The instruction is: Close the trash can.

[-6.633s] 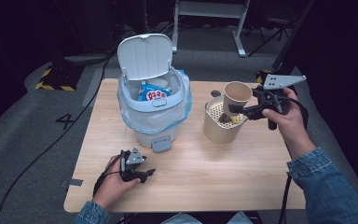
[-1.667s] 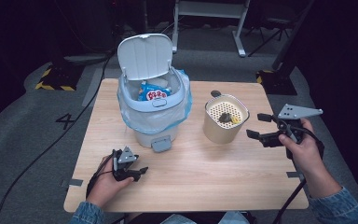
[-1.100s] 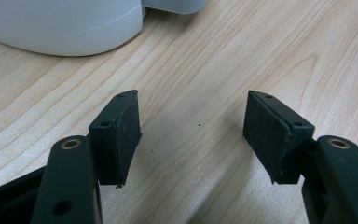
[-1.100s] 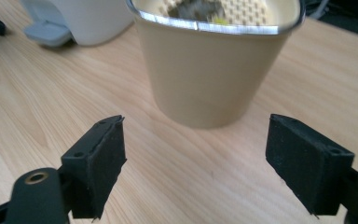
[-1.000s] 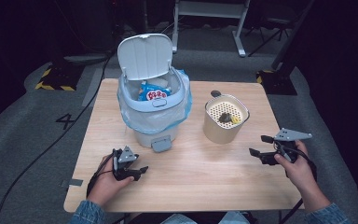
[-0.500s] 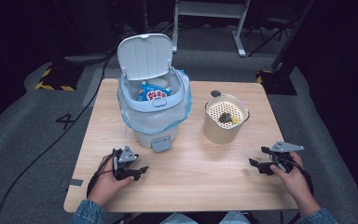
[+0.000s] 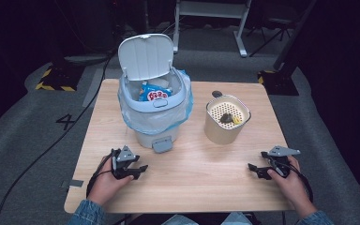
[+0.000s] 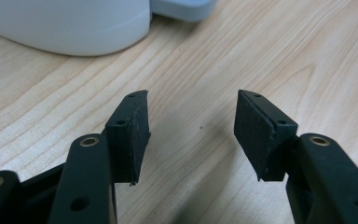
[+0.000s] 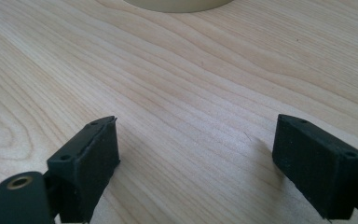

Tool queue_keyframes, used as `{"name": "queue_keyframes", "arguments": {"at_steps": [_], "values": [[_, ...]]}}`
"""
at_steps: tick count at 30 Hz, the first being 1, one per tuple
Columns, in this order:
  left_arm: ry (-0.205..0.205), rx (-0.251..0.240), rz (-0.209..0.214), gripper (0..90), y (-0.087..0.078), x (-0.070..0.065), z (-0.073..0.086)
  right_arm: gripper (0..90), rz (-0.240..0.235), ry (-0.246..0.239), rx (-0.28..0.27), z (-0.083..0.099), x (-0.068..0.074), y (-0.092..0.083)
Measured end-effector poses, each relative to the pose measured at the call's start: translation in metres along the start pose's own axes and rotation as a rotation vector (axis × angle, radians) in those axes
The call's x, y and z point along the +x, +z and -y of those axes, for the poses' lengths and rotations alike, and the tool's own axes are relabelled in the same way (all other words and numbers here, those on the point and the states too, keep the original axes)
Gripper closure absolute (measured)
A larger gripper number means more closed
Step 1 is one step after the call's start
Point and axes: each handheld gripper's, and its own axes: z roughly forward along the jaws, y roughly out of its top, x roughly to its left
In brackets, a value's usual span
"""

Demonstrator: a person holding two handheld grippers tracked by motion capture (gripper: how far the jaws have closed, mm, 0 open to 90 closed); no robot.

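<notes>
While both tools (image 7: 257, 168) rest open, pot (image 7: 226, 119) stands beyond.

Table (image 7: 192, 183): pale, matt, grained wood. Bin (image 7: 143, 131): smooth white plastic, thin glossy liner (image 7: 178, 112). Gripper pads (image 8: 133, 130): matt, finely ribbed black rubber.

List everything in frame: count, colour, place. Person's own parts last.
table: 1, light wood, centre of the high view.
bin: 1, white with blue-grey rim, back left of the table, lid up, clear liner bag.
snack packet: 1, blue with red print, inside the bin.
perforated pot: 1, cream, right of the bin, small dark and yellow scraps inside.
floor tape: yellow-black stripe, floor at far left.
metal stand: 1, grey, behind the table.
left hand-held gripper: 1, black, front left on the table, jaws just closing, nothing between them.
right hand-held gripper: 1, black, front right, jaws just opening, empty.
</notes>
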Motion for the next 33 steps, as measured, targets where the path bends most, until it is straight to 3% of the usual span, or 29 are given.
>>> {"name": "queue_keyframes", "arguments": {"at_steps": [11, 17, 22, 27, 33], "values": [[-0.013, -0.139, 0.015, 46.5, -0.06, 0.007, -0.041, 14.4, 0.0, 0.0, -0.001, 0.0, 0.0, 0.0], [-0.031, -0.169, 0.027, 48.0, -0.081, 0.013, -0.063, 14.4, 0.001, 0.0, -0.001, 0.0, 0.0, 0.0], [-0.01, -0.195, 0.036, 47.8, -0.097, 0.018, -0.08, 14.4, 0.0, 0.001, -0.001, 0.0, 0.0, 0.0], [0.044, -0.237, 0.071, 45.7, -0.114, 0.023, -0.095, 14.4, -0.001, 0.001, -0.001, 0.0, 0.0, 0.0], [0.05, -0.252, 0.043, 45.8, -0.126, 0.031, -0.108, 14.4, 0.0, 0.0, -0.001, 0.0, 0.0, 0.0]]}}
